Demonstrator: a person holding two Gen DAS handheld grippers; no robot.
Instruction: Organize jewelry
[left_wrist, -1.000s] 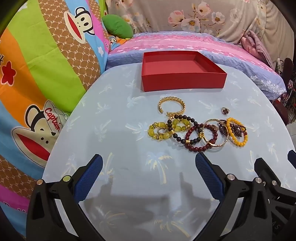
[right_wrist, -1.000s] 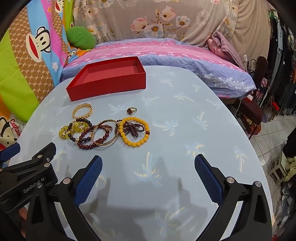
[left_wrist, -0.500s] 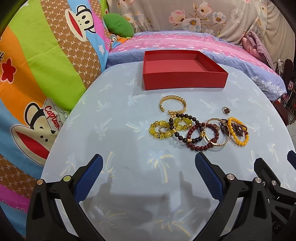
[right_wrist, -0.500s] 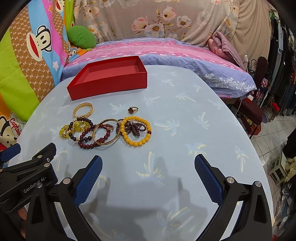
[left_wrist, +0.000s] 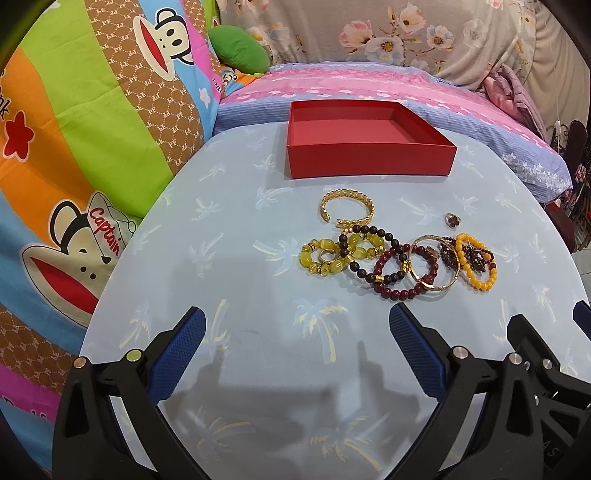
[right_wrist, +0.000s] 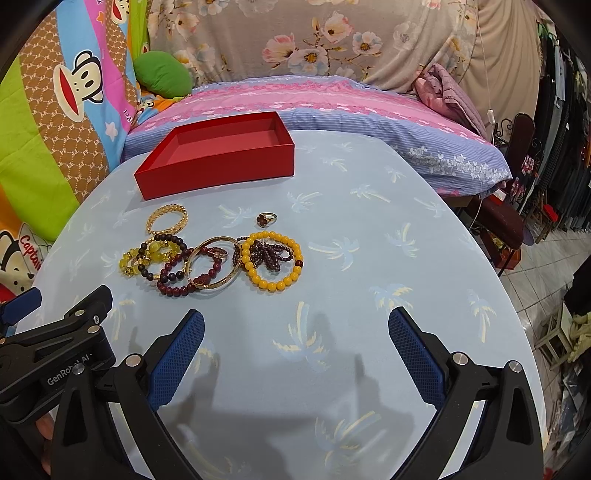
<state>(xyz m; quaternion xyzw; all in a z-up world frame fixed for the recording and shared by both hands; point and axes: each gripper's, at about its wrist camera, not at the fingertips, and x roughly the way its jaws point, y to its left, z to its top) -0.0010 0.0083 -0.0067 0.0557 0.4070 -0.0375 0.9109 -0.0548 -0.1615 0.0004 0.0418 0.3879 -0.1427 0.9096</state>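
Note:
An empty red box (left_wrist: 369, 144) (right_wrist: 218, 158) stands at the table's far side. In front of it lies a cluster of jewelry: a gold cuff (left_wrist: 347, 210) (right_wrist: 166, 218), a yellow bead bracelet (left_wrist: 327, 256), a dark red bead bracelet (left_wrist: 402, 273) (right_wrist: 184, 275), a gold bangle (left_wrist: 436, 267) (right_wrist: 214, 266), an orange bead bracelet (left_wrist: 476, 266) (right_wrist: 275, 266) and a small ring (left_wrist: 452, 220) (right_wrist: 266, 218). My left gripper (left_wrist: 293, 354) is open and empty, near of the cluster. My right gripper (right_wrist: 295, 354) is open and empty, near and right of it.
The round table has a light blue palm-print cloth (left_wrist: 229, 266). Colourful cartoon bedding (left_wrist: 74, 147) rises at the left. A pink and blue striped mattress (right_wrist: 332, 99) lies behind the table. A chair and clothes (right_wrist: 517, 184) stand at the right.
Both grippers have drawn slightly back and up from the jewelry. The jewelry and box have not moved.

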